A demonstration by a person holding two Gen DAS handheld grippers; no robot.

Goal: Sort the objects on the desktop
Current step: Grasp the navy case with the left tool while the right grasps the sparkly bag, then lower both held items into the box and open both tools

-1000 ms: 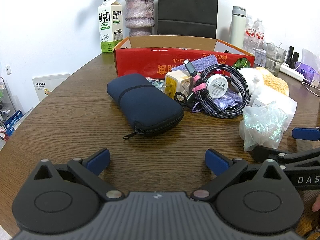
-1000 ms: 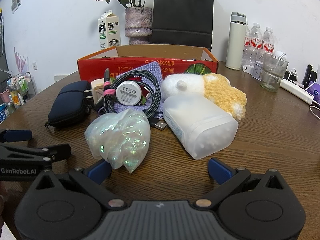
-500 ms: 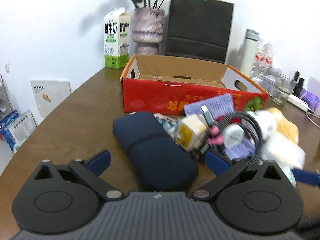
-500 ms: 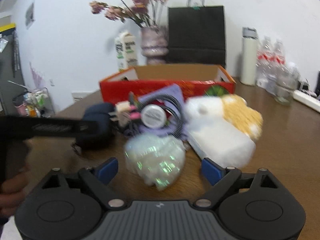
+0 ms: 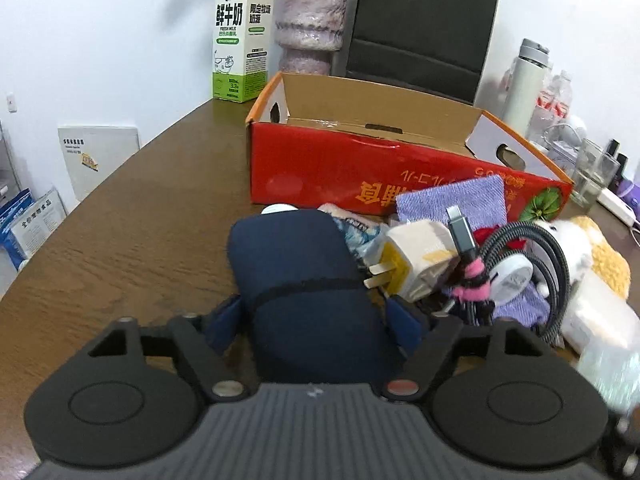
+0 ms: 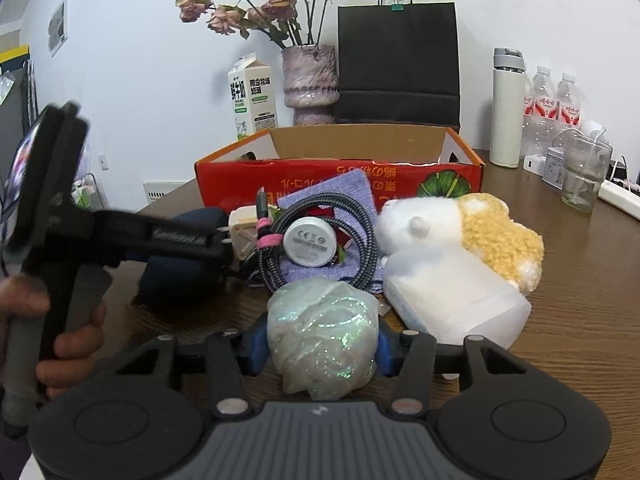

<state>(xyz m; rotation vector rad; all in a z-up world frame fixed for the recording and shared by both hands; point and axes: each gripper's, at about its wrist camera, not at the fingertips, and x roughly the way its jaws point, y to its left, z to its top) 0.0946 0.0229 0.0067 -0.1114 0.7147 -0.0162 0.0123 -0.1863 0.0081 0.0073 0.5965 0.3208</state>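
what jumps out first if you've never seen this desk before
Probably the red cardboard box, open at the back of the pile, with dried roses in a vase behind it. Nearer, each hand-held gripper has closed on something: the left hand-held gripper on a navy zip pouch, the right hand-held gripper on a glittery plastic bundle.
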